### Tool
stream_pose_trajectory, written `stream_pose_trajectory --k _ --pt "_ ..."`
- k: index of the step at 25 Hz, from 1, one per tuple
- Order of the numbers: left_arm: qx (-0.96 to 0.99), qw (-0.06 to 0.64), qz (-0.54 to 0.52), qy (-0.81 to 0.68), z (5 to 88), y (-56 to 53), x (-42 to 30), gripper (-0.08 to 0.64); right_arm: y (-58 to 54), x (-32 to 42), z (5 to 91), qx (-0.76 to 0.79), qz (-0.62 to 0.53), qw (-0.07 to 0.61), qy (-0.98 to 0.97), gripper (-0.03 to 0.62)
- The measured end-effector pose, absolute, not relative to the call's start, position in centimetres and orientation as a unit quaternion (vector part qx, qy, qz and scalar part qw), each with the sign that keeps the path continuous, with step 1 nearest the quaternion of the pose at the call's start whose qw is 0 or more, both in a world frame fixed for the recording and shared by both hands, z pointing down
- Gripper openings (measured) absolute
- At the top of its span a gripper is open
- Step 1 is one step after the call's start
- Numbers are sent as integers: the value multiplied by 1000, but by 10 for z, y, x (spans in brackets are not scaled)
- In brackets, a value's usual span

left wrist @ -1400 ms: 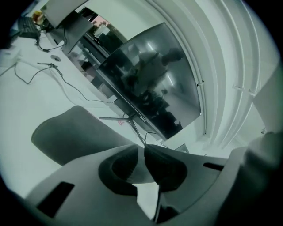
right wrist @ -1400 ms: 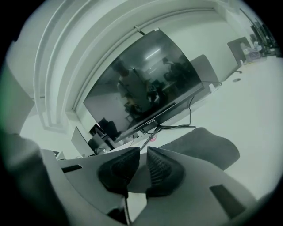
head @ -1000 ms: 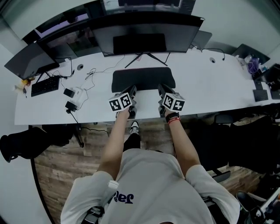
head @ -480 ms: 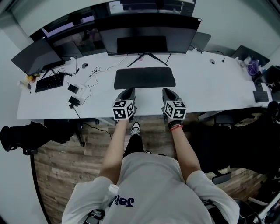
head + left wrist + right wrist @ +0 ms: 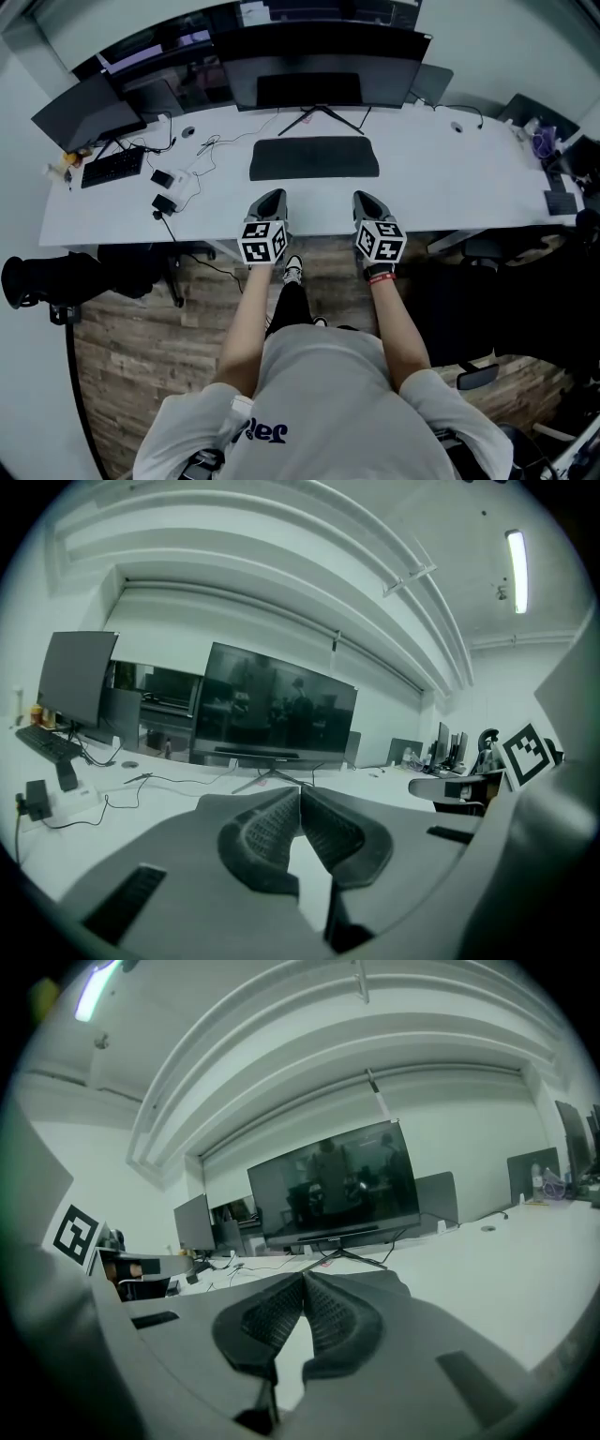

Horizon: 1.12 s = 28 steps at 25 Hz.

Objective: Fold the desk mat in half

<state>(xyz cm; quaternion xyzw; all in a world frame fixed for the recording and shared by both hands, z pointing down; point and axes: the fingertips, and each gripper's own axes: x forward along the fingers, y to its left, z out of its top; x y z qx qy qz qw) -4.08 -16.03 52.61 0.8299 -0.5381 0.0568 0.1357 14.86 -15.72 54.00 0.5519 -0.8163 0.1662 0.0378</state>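
Two grippers hang side by side over the near edge of the white desk (image 5: 450,192), both pointing away from the person toward the big dark monitor (image 5: 323,67). The left gripper (image 5: 270,197) has just been closing its jaws. In the left gripper view its ribbed pads (image 5: 267,832) meet at the tips, and only bare desk shows in the small gap lower down. The right gripper (image 5: 367,198) is likewise closed, its pads (image 5: 328,1314) pressed tip to tip with nothing held between them.

The desk mat (image 5: 314,157), a dark rectangle, lies flat on the desk just in front of the monitor's splayed stand. It sits centred between the lines of the two grippers. Both sets of jaws stop short of its near long edge and neither touches it. Whether the mat is one layer or two cannot be told from the head view.

To the left of the mat, thin cables (image 5: 202,148) trail across the desk to two small adapters (image 5: 164,190). A black keyboard (image 5: 112,167) lies farther left, in front of a second, angled monitor (image 5: 89,114). Small items at the far right end of the desk are too small to tell. Below the desk edge is a wood-plank floor (image 5: 141,347).
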Motion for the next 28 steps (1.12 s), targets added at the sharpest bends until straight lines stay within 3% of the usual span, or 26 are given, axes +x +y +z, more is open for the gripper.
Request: stream_pose_trajectory --k 28 --pt "838 63 31 -541 489 -107 -58 21 -100 134 497 573 79 22 -815 15"
